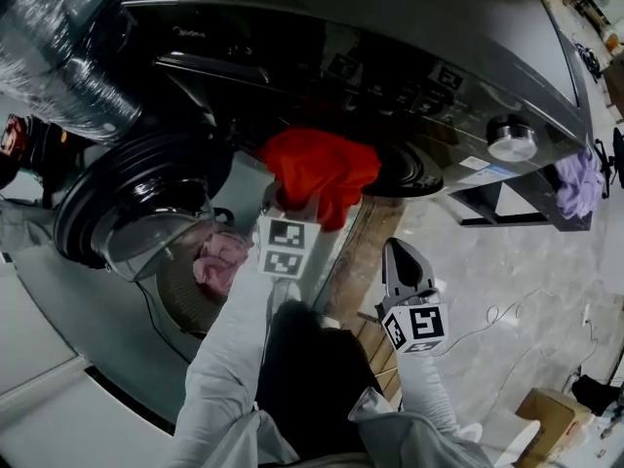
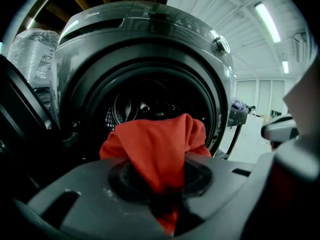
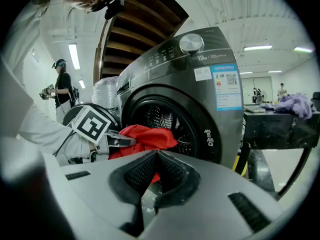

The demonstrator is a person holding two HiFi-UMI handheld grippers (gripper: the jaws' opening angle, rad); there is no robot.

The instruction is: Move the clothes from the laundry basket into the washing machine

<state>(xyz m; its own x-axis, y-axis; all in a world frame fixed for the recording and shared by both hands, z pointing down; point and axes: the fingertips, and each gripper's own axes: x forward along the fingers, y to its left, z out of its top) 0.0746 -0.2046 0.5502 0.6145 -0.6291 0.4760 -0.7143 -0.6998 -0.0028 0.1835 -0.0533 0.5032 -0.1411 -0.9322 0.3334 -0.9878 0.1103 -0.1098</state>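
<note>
My left gripper (image 2: 161,186) is clenching the red garment (image 2: 160,144), drum (image 2: 145,101) at twelve o'clock; drooping cloth could be snagging the door rim (image 2: 216,109).

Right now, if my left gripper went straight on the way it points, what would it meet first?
The left gripper, shut on the red garment, points into the open mouth of the washing machine. The way looks free as far as the drum; its back wall would probably come first, though depth is unclear.

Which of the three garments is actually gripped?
The red garment, pinched in the left gripper at the washer mouth. Pink garment lies loose by the door; purple garment on the table.
</note>
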